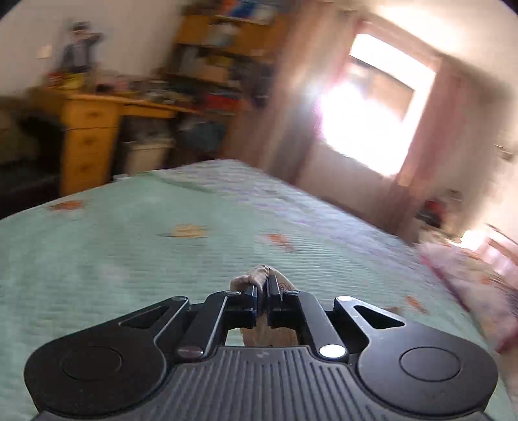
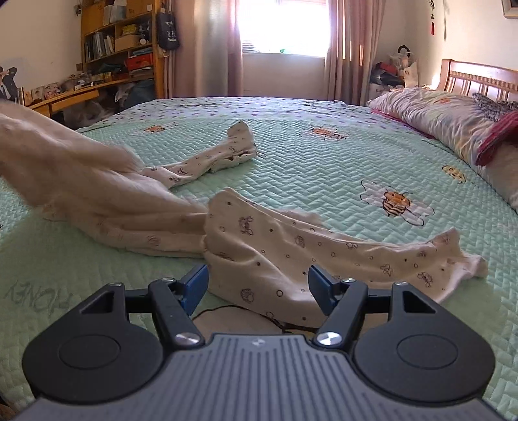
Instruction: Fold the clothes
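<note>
Left gripper (image 1: 263, 285): black jaws pressed together on a bunched fold of the cream printed cotton garment (image 1: 259, 273); cloth pokes out above the fingertips and hangs beneath them. The left wrist view is motion-blurred. Beyond the jaws lies the mint-green quilted bedspread (image 1: 129, 252).

Right gripper (image 2: 257, 286): blue-padded jaws stand wide apart, not pressing on anything. A fold of the same cream garment (image 2: 259, 256), patterned with small circles and animal outlines, lies between them on the bedspread (image 2: 307, 162). A thin dark cord (image 2: 226, 309) lies just beneath the cloth edge near the gripper body.

Garment spreads across the near half of the bed: one limb trails right, another runs toward the bed's middle, and a blurred portion rises to the left edge of the right wrist view.

Bedspread carries embroidered bees (image 2: 395, 202). Striped pillow (image 2: 446, 119) rests by the wooden headboard (image 2: 479, 77) on the right. Pink curtains (image 2: 343, 48) flank a bright window (image 2: 281, 26); a wooden bookshelf (image 2: 119, 39) stands at the left.
</note>
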The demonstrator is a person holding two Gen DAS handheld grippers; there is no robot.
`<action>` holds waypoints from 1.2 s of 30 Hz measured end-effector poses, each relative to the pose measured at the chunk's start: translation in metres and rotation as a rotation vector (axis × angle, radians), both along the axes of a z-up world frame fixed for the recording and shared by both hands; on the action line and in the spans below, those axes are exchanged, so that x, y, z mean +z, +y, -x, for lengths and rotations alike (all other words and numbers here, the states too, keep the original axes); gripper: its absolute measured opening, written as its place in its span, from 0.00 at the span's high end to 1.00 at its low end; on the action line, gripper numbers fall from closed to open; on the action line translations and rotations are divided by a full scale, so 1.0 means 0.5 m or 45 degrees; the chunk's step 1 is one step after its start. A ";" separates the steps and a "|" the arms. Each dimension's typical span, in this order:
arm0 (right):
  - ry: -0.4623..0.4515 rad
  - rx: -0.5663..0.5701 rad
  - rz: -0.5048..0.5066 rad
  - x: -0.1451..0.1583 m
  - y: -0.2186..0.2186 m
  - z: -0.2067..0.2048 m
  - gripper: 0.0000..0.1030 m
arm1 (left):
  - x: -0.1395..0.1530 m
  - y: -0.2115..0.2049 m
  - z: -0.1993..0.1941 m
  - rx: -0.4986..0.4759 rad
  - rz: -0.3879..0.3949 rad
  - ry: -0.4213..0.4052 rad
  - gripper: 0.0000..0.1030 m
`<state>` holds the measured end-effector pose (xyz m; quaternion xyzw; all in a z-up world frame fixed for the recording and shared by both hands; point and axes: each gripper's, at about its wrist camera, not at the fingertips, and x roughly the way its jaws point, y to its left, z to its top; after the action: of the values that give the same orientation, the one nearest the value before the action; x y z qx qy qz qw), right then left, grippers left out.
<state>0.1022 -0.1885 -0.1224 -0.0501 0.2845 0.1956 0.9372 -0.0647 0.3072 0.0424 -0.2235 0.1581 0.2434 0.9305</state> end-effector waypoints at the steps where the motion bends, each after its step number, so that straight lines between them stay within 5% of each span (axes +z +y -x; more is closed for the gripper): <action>1: 0.006 0.006 0.003 -0.005 0.002 -0.003 0.33 | -0.015 0.014 0.010 0.033 0.010 0.043 0.95; 4: 0.010 0.058 0.035 -0.017 0.023 -0.004 0.33 | -0.083 0.052 0.024 0.049 0.139 0.171 0.93; 6: 0.009 0.099 0.057 -0.022 0.038 -0.003 0.33 | -0.134 0.066 0.028 0.089 0.251 0.234 0.82; 9: -0.008 0.179 0.075 -0.014 0.061 0.007 0.33 | -0.178 0.085 0.044 0.157 0.336 0.240 0.81; 11: -0.012 0.217 0.066 -0.006 0.074 0.013 0.32 | -0.175 0.081 0.041 0.138 0.303 0.253 0.78; 18: -0.005 0.417 0.022 0.014 0.179 0.025 0.32 | -0.153 0.029 0.057 -0.027 0.028 0.314 0.43; 23: -0.047 0.660 0.005 0.040 0.314 0.050 0.32 | -0.167 -0.011 0.076 -0.209 -0.126 0.356 0.37; 31: -0.186 0.904 0.077 0.090 0.533 0.072 0.32 | -0.220 0.018 0.123 -0.147 0.133 0.175 0.35; 36: -0.016 0.885 0.036 0.105 0.660 -0.025 0.32 | -0.236 0.033 0.130 -0.149 0.179 0.126 0.29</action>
<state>0.1149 0.1413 -0.0698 -0.1581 0.2472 0.4990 0.8154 -0.1297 0.3236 -0.0755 -0.2663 0.2334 0.1879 0.9161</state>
